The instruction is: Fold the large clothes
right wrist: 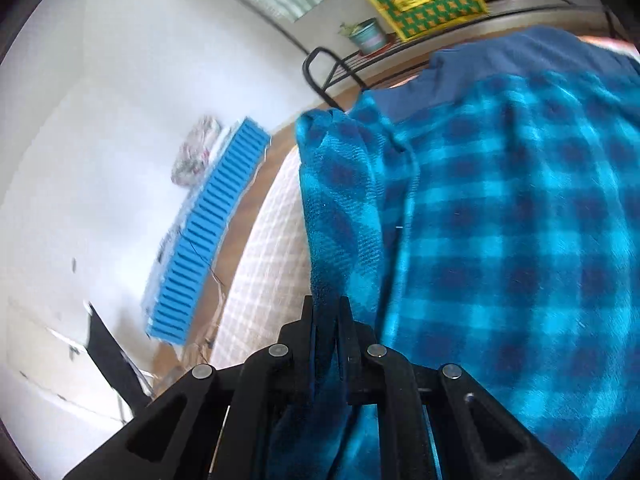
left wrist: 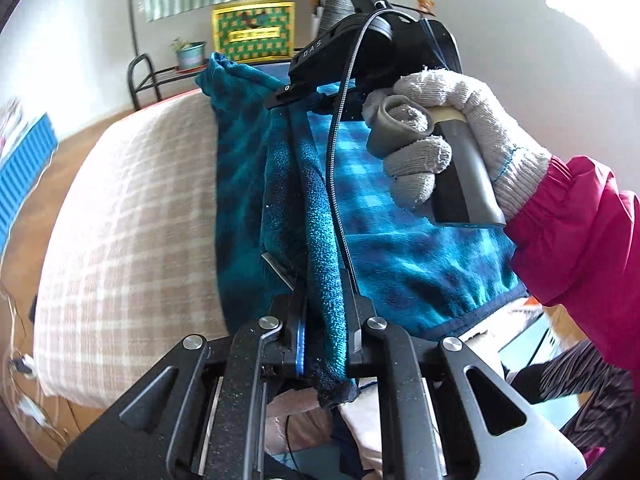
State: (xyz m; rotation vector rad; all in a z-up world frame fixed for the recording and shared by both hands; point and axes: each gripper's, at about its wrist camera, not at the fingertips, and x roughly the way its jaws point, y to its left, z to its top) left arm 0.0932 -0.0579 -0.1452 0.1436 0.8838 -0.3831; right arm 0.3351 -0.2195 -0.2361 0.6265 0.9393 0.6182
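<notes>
A blue plaid fleece garment point(left wrist: 408, 240) hangs lifted above a bed with a beige checked cover point(left wrist: 132, 220). My left gripper point(left wrist: 318, 292) is shut on a rolled edge of the fleece, whose dark hem sticks out behind the jaws. A hand in a white knit glove point(left wrist: 460, 120) with a pink sleeve holds my right gripper point(left wrist: 294, 120) higher up, against the garment's top edge. In the right wrist view, my right gripper point(right wrist: 326, 312) is shut on a fold of the fleece point(right wrist: 500, 240), which fills the right half. The bed cover point(right wrist: 264, 248) shows to its left.
A black metal rack point(left wrist: 140, 76) behind the bed carries a small plant pot point(left wrist: 191, 54) and a yellow-green box point(left wrist: 254, 32). A blue ribbed panel point(right wrist: 216, 232) lies along the white wall on the wooden floor. Cables trail at the bed's left edge point(left wrist: 24, 364).
</notes>
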